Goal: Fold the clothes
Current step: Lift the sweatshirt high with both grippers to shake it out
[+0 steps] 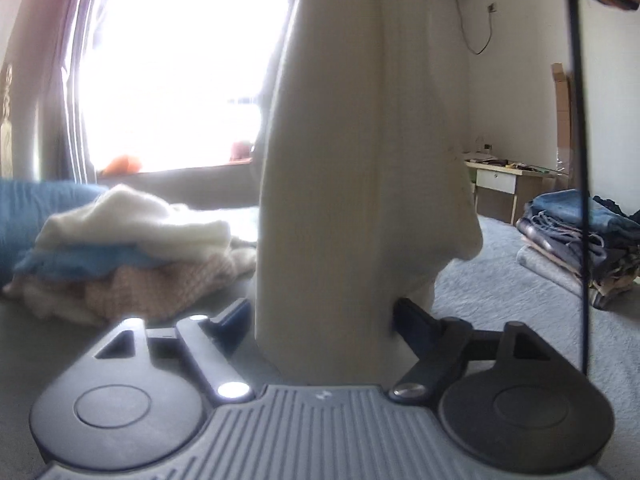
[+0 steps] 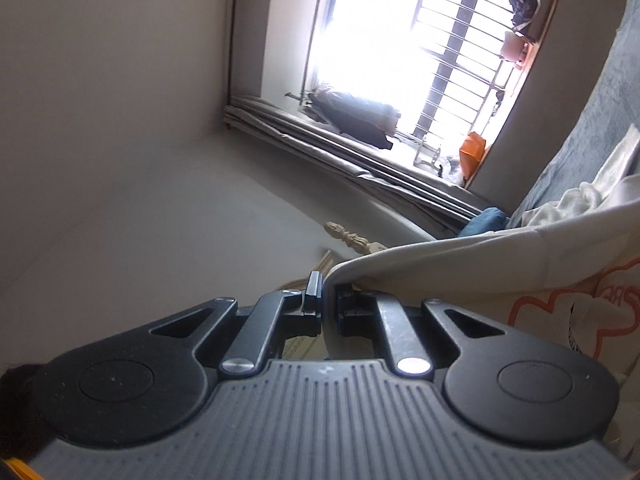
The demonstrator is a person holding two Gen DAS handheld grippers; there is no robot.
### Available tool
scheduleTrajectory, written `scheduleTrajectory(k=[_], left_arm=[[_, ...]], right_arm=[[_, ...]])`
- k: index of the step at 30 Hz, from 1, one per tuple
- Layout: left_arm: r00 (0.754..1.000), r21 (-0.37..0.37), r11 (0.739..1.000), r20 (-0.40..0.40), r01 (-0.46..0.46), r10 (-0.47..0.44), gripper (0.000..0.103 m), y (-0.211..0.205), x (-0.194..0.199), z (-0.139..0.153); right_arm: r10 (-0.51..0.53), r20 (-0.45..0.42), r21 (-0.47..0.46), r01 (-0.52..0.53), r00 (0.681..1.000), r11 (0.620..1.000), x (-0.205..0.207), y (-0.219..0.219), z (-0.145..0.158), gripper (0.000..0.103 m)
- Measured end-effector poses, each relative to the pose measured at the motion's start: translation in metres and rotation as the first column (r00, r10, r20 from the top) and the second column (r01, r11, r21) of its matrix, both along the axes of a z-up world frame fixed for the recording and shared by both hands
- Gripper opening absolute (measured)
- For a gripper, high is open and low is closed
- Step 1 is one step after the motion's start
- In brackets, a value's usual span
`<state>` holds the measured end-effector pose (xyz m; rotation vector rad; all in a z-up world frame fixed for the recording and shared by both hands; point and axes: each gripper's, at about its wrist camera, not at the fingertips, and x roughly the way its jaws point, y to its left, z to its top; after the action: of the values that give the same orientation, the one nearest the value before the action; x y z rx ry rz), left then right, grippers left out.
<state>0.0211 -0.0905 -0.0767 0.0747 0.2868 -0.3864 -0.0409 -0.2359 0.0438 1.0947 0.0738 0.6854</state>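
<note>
A cream garment [image 1: 352,168] hangs in a tall bunched column through the middle of the left wrist view, well above the bed. My left gripper [image 1: 324,312] is shut on its lower part, with cloth filling the gap between the black fingers [image 1: 412,320]. In the right wrist view, which is tilted sideways toward the window, the same cream garment [image 2: 480,264] runs off to the right and shows an orange outlined print [image 2: 560,300]. My right gripper [image 2: 328,300] is shut on its edge, a thin fold pinched between the fingertips.
A grey-blue bed cover [image 1: 500,312] lies below. A pile of white, blue and pink knitwear [image 1: 128,248] sits at the left, a stack of folded jeans and dark clothes [image 1: 576,240] at the right. A black cable [image 1: 580,160] hangs down on the right. A small desk [image 1: 508,184] stands by the far wall.
</note>
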Motion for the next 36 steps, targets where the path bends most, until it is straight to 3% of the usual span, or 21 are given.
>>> scheduleTrajectory(k=[4,6,8,18,26,36], left_arm=[[1.0,-0.02,1.0,0.025,-0.015,0.016,0.041,-0.003,-0.003,0.014],[0.998,-0.023,0.999,0.05,-0.042,0.044,0.02,-0.001,-0.007,0.023],[0.995,-0.031,0.997,0.074,-0.067,0.069,0.011,0.0,-0.015,0.034],[0.962,-0.111,0.982,0.21,-0.153,0.173,0.006,0.038,-0.038,0.106],[0.896,-0.145,0.966,0.362,-0.216,0.255,0.005,0.062,-0.067,0.175],[0.83,-0.155,0.963,0.49,-0.219,0.268,0.005,0.065,-0.136,0.236]], right_arm=[[-0.018,0.032,-0.028,0.018,0.999,0.999,-0.031,-0.006,0.015,0.006],[-0.037,0.049,-0.027,0.038,0.998,0.999,-0.05,-0.014,0.019,0.006],[-0.061,0.067,-0.024,0.063,0.996,0.998,-0.066,-0.024,0.023,0.006],[-0.139,0.204,-0.002,0.142,0.969,0.99,-0.124,-0.052,0.05,0.006],[-0.139,0.338,-0.05,0.166,0.931,0.985,-0.169,-0.052,0.083,0.006],[-0.093,0.476,-0.085,0.151,0.874,0.985,-0.234,-0.043,0.123,0.005]])
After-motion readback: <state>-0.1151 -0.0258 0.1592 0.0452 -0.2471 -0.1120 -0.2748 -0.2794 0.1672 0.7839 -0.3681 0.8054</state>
